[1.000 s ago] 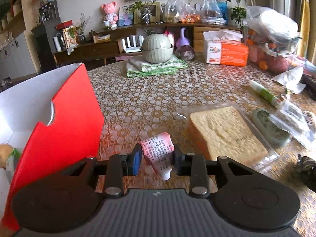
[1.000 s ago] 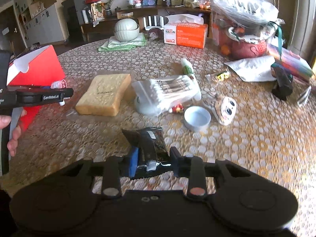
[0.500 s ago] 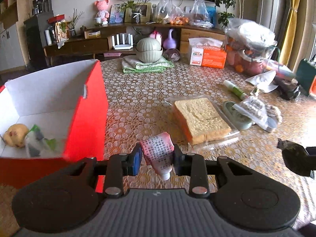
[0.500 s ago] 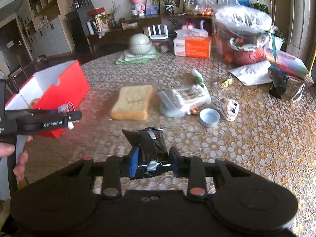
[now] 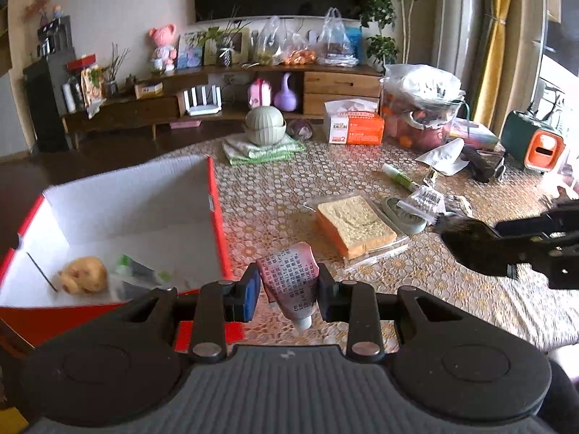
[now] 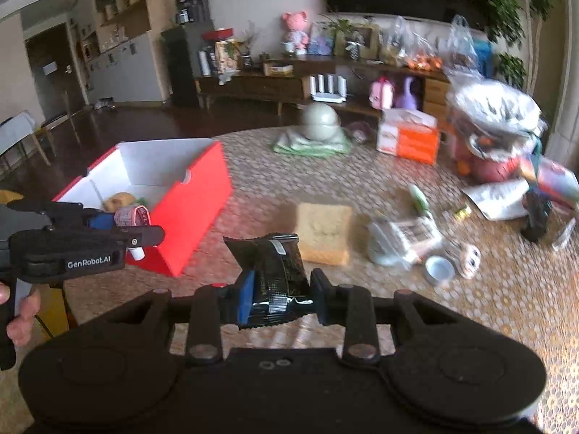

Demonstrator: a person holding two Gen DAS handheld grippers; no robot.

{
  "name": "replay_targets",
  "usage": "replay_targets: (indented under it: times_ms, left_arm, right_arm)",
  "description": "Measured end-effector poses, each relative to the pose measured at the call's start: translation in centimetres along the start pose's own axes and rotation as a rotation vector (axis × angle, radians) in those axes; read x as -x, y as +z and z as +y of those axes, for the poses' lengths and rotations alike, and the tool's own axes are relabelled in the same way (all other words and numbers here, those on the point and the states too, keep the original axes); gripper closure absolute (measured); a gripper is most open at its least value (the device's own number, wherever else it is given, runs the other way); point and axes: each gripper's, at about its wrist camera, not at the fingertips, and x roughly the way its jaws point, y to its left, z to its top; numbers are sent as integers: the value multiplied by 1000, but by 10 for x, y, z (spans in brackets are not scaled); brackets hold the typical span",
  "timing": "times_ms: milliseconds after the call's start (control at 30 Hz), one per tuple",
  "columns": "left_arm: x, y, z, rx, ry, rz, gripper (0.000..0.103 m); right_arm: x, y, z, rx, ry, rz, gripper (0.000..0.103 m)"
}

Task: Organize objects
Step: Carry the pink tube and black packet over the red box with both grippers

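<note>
1. While the red box (image 5: 217, 217) is sitting open at the left of the desk (image 5: 282, 188), I am holding the left gripper (image 5: 287, 289) just beside its near right corner, its jaws clamped on a small pink tube (image 5: 291, 282) with the cap pointing down.
2. I am carrying a black packet (image 6: 275, 271) in the right gripper (image 6: 280, 302), jaws closed on it, above the desk and right of the box.
3. I am seeing 1 yellowish lumpy item (image 5: 83, 275) and some clear wrappers already lying in the box, so I am judging the sorting partly done.
4. I am counting plenty left out: the bagged bread (image 5: 356, 224), a green-and-white tube (image 5: 400, 179), a small round lid (image 6: 439, 269).
</note>
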Motion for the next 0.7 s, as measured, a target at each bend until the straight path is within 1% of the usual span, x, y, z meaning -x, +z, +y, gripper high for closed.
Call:
replay_targets:
  times_ms: [100, 233, 500, 700]
  left_arm:
    - [11, 0, 12, -26, 4, -8, 72]
    - [24, 1, 34, -29, 12, -11, 72]
    - [41, -2, 79, -7, 55, -4, 72]
    - [51, -4, 116, 22, 95, -3, 72]
  right_arm:
    - [0, 9, 21, 44, 12, -12, 71]
    - [0, 20, 47, 93, 35, -29, 71]
    - [-16, 41, 94, 179, 69, -44, 71]
    - [-36, 54, 125, 236, 97, -41, 71]
